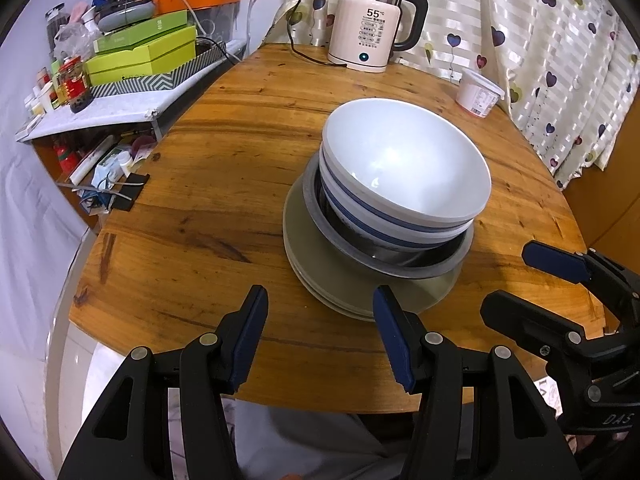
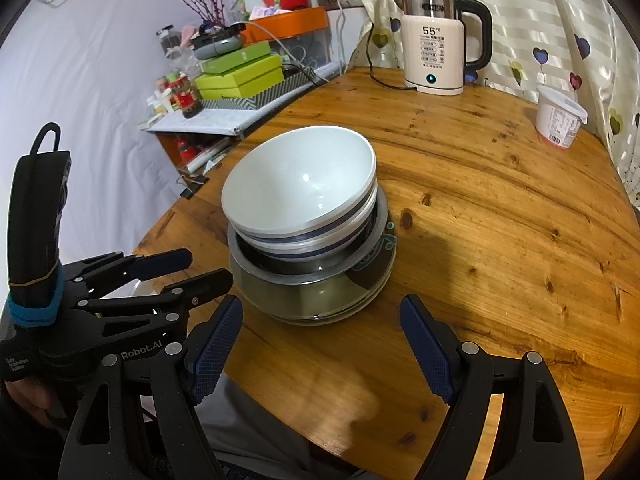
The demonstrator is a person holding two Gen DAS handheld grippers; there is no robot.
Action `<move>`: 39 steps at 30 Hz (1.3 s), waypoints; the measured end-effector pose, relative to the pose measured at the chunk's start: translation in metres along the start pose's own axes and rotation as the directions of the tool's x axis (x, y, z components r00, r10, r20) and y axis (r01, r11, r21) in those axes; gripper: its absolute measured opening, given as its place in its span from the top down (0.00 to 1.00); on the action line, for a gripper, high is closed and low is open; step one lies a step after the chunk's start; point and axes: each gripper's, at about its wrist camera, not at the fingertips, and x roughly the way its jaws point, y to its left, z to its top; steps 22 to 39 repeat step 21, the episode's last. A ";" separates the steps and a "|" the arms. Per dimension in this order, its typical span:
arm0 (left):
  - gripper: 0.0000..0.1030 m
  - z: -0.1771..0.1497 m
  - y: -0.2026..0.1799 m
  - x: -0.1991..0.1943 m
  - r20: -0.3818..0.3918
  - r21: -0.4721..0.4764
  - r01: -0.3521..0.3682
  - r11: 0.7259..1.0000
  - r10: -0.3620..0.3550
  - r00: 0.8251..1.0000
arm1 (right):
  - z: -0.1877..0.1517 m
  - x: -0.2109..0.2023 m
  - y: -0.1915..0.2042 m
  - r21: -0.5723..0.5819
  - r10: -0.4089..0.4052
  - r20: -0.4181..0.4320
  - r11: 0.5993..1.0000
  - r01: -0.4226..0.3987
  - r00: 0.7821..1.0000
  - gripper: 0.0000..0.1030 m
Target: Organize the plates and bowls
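Left wrist view: your left gripper (image 1: pixel 320 336) hangs over the near table edge, jaws spread wide, nothing between them. Its right finger (image 1: pixel 394 340) overlaps the near rim of the plates (image 1: pixel 320 280) in this view; contact cannot be told. Your right gripper (image 1: pixel 532 284) enters at 3 to 4 o'clock, also spread, holding nothing.

The stack sits just beyond your fingers, toward 12 o'clock on the round wooden table (image 1: pixel 200 200): grey-green plates at the bottom, a steel bowl (image 1: pixel 400 268) on them, then two white bowls with blue bands (image 1: pixel 404 168) nested inside it, the top one tilted.

Right wrist view: your right gripper (image 2: pixel 322 350) is wide and empty, the stack at 11 to 12 o'clock just past the fingertips, apart from them. Your left gripper (image 2: pixel 180 270) shows at 9 o'clock, jaws parted.

Only this view shows the steel bowl's (image 2: pixel 312 296) mirrored side wall and a blue pattern on the plate (image 2: pixel 386 240) at the stack's right. Only the left view shows the plates as a wide bare rim.

Farther out, both views: electric kettle (image 1: pixel 370 28) reading 55 at 12 o'clock, white tub (image 1: pixel 478 94) toward 1 to 2 o'clock, cluttered shelf with green boxes (image 1: pixel 142 54) at 10 o'clock, heart-print curtain (image 1: pixel 540 40) behind.
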 end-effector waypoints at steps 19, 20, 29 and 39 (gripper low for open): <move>0.46 0.003 0.000 0.003 0.001 0.001 -0.002 1.000 0.002 1.000 | -0.001 0.005 -0.001 0.004 0.002 -0.005 1.000 -0.002 1.000 0.21; 0.46 0.003 0.000 0.003 0.002 0.001 -0.002 1.000 0.002 1.000 | -0.001 0.005 -0.001 0.004 0.002 -0.005 1.000 -0.002 1.000 0.21; 0.46 0.003 0.000 0.003 0.003 0.001 0.000 1.000 0.000 1.000 | -0.001 0.006 -0.002 0.005 0.002 -0.005 1.000 -0.002 1.000 0.21; 0.46 0.003 0.000 0.003 0.003 0.001 0.000 1.000 0.000 1.000 | -0.001 0.006 -0.002 0.005 0.002 -0.005 1.000 -0.002 1.000 0.21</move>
